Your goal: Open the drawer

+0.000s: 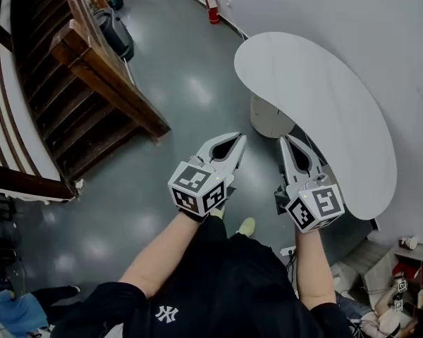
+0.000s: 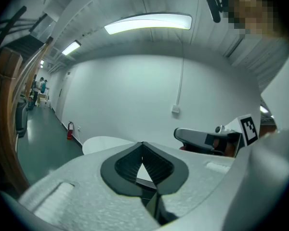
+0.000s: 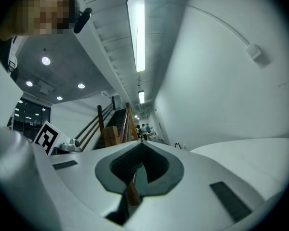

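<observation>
left gripper (image 1: 238,141), right gripper (image 1: 285,142): pale grey, black-white square markings | shirt (image 1: 218,287): black, white logo

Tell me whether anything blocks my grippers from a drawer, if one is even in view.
No drawer shows in any view. The left gripper and right gripper are both shut and empty, held above the grey floor near the white curved table. Nothing visible lies between them and that table.

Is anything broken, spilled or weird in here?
Nothing looks broken or spilled. The only odd bit: no drawer shows anywhere. The left gripper and right gripper hang shut and empty above the grey floor, by the white table.
</observation>
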`<state>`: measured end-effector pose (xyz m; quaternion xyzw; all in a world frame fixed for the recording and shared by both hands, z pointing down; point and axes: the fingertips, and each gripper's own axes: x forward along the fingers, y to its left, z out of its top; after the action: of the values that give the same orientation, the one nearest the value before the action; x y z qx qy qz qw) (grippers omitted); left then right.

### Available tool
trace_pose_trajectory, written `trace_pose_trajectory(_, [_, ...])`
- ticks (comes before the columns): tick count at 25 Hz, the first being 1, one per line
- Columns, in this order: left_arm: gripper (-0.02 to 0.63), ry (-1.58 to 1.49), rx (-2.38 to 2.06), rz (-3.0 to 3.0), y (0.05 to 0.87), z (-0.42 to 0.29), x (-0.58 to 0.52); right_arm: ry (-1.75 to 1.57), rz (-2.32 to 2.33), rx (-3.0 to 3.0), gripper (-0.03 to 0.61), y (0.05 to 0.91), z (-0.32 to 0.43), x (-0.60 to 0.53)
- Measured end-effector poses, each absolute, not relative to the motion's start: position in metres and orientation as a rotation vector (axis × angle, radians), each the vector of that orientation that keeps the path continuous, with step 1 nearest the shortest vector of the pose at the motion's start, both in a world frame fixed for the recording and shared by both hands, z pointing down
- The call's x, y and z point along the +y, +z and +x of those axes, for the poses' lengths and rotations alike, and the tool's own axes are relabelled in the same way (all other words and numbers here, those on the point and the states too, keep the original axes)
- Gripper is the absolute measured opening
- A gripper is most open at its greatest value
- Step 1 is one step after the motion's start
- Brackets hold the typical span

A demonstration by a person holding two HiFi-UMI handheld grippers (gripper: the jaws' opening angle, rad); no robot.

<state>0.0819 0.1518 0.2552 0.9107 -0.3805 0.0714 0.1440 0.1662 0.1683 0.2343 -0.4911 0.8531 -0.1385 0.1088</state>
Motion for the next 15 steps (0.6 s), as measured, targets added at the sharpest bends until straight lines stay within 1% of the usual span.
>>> trace_pose_trajectory(6, [0.009, 0.193, -1.102, 2.568, 0.282, 0.067, 0.115, -0.468, -1.434, 2.482, 0.014, 0.254, 0.161, 0.132])
trace_pose_trajectory(15, [0.009, 0.181, -0.997, 2.528, 0.334, 0.046, 0.031, -0.514, -1.483, 2.507, 0.015, 0.286, 0.130, 0.047])
